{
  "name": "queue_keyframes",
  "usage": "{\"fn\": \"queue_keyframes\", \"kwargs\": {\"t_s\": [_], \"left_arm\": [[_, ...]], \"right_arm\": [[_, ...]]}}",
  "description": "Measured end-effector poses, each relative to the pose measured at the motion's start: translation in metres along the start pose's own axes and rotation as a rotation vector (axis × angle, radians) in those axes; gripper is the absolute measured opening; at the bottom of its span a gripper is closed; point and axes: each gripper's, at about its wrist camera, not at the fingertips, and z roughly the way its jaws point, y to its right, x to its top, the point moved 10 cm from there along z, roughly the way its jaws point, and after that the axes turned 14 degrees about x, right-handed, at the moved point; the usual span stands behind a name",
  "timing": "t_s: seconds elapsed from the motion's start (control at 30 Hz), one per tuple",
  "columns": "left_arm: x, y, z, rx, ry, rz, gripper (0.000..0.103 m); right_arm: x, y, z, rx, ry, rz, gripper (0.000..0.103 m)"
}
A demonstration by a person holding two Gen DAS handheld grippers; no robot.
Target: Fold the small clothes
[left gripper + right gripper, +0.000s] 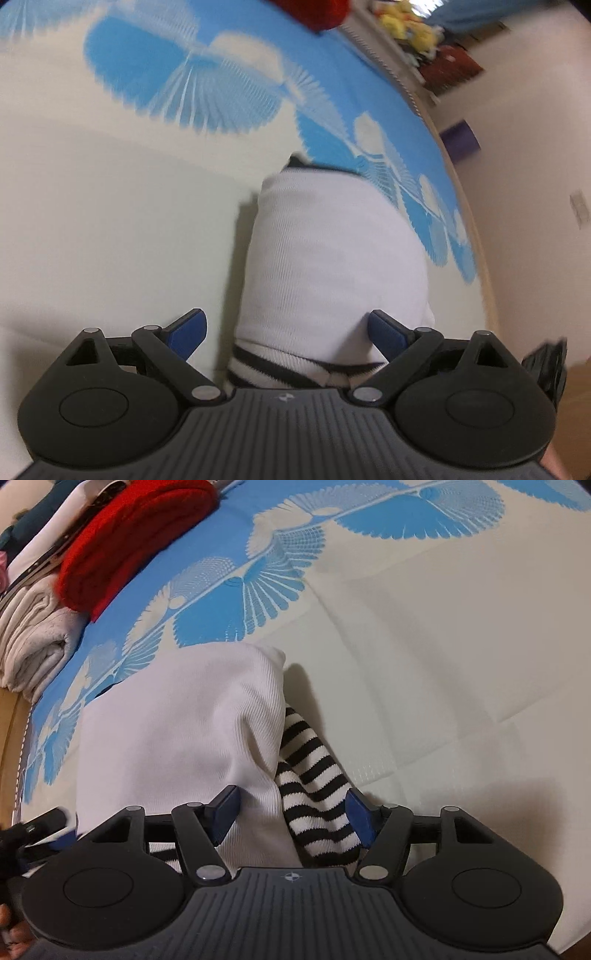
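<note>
A small white ribbed garment (332, 251) lies folded on the cream and blue patterned sheet (110, 206); its black-and-white striped hem (280, 373) shows right at the gripper body. My left gripper (288, 330) is open, its blue pads standing on either side of the garment's near end. In the right wrist view the same white garment (177, 738) has a striped sleeve (314, 775) sticking out at its right side. My right gripper (291, 810) is open around the white fold and the striped sleeve, with both lying between its pads.
A folded red garment (133, 542) and a stack of folded pale clothes (37, 635) sit at the sheet's far left edge. A wooden edge (476, 229) borders the sheet. Beyond it are yellow plush toys (410, 26) and a purple object (460, 140) on the floor.
</note>
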Motion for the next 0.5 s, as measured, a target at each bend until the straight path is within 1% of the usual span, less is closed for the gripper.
{"fn": "queue_keyframes", "kwargs": {"t_s": [0.03, 0.07, 0.1, 0.13, 0.17, 0.2, 0.23, 0.27, 0.33, 0.4, 0.5], "left_arm": [[-0.002, 0.000, 0.008, -0.026, -0.013, -0.038, 0.096], [-0.004, 0.001, 0.014, -0.048, -0.021, -0.068, 0.096], [-0.005, 0.005, 0.019, -0.078, -0.024, -0.098, 0.094], [-0.005, 0.007, 0.021, -0.093, -0.020, -0.108, 0.091], [-0.006, 0.009, 0.021, -0.083, -0.005, -0.104, 0.084], [-0.005, 0.012, 0.019, -0.074, 0.012, -0.086, 0.079], [-0.003, 0.014, 0.017, -0.068, 0.023, -0.065, 0.067], [0.002, 0.015, 0.014, -0.063, 0.031, -0.041, 0.056], [0.013, 0.020, 0.001, -0.052, 0.048, 0.011, 0.049], [0.031, 0.024, -0.019, -0.027, 0.096, 0.073, 0.049], [0.063, 0.020, -0.052, 0.023, 0.161, 0.126, 0.048]], "right_arm": [[-0.001, -0.001, 0.000, -0.002, 0.003, 0.000, 0.063], [0.001, -0.001, 0.002, -0.005, 0.007, 0.000, 0.056], [0.001, -0.002, 0.004, 0.000, 0.007, -0.001, 0.051], [-0.001, -0.004, 0.002, 0.010, 0.007, 0.000, 0.038], [0.000, -0.006, 0.004, 0.025, 0.005, 0.002, 0.024], [0.001, -0.008, 0.005, 0.033, 0.002, 0.000, 0.016], [0.002, -0.010, 0.007, 0.029, 0.003, -0.009, 0.009], [0.004, -0.012, 0.007, 0.022, 0.009, -0.018, 0.006], [0.011, -0.018, 0.007, 0.025, 0.037, -0.016, 0.006], [0.018, -0.027, 0.007, 0.049, 0.075, -0.010, 0.005], [0.035, -0.055, 0.011, 0.132, 0.133, -0.026, 0.005]]}}
